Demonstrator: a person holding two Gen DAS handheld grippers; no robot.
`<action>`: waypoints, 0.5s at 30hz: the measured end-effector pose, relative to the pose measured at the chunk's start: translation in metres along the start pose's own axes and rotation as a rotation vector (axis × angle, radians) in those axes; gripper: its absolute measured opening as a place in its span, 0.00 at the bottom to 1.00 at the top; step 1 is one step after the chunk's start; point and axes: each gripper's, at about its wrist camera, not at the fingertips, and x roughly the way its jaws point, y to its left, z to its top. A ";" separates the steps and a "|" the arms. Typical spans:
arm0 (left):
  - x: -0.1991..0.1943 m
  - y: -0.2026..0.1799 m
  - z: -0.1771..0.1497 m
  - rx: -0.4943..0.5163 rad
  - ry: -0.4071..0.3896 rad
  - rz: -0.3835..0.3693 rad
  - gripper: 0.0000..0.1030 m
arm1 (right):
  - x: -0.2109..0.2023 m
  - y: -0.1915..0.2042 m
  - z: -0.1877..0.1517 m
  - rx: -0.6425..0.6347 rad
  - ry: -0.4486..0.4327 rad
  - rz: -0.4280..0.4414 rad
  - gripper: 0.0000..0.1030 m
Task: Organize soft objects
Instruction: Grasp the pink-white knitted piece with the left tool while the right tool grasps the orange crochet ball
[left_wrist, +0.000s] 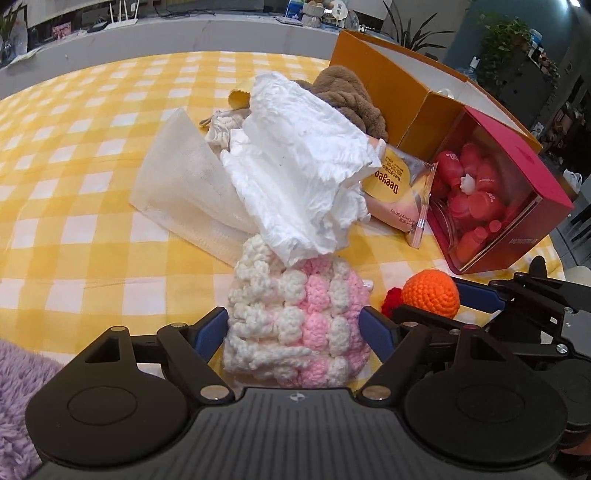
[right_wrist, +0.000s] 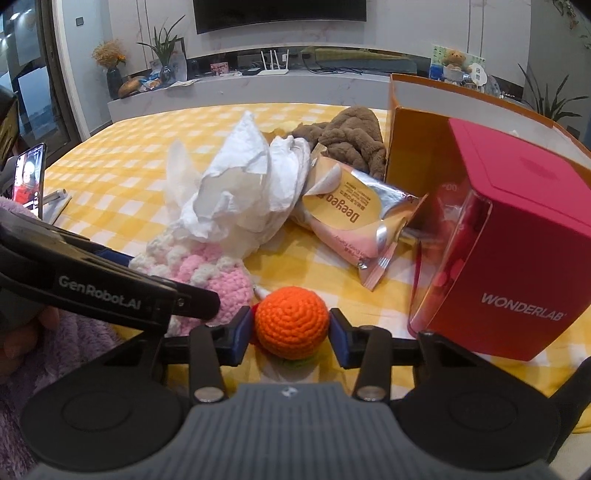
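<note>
A pink and white crochet pouch (left_wrist: 295, 317) lies on the yellow checked cloth, between the blue pads of my left gripper (left_wrist: 293, 332), which is closed on it. It also shows in the right wrist view (right_wrist: 207, 273). An orange crochet ball (right_wrist: 291, 323) sits between the pads of my right gripper (right_wrist: 290, 330), which touch its sides; it also shows in the left wrist view (left_wrist: 430, 297). Crumpled white tissue (left_wrist: 295, 166) lies over the pouch's far end. A brown plush cloth (right_wrist: 351, 138) lies behind it.
A red WONDERLAB box (right_wrist: 517, 240) stands at the right beside an open orange box (right_wrist: 417, 155). A pink and yellow snack packet (right_wrist: 354, 225) lies in the middle. A white mesh bag (left_wrist: 184, 181) lies left of the tissue. A purple fluffy cloth (left_wrist: 18, 398) is at the near left. A phone (right_wrist: 29, 177) stands at the left.
</note>
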 end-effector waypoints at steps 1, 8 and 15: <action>0.000 -0.001 0.000 0.004 -0.005 0.006 0.81 | -0.001 0.000 0.000 -0.001 0.000 0.003 0.41; -0.009 -0.005 -0.003 0.020 -0.044 0.043 0.57 | -0.005 -0.011 0.000 0.056 0.001 -0.009 0.41; -0.031 -0.007 -0.008 0.004 -0.098 0.014 0.18 | -0.016 -0.016 0.002 0.063 -0.030 -0.018 0.41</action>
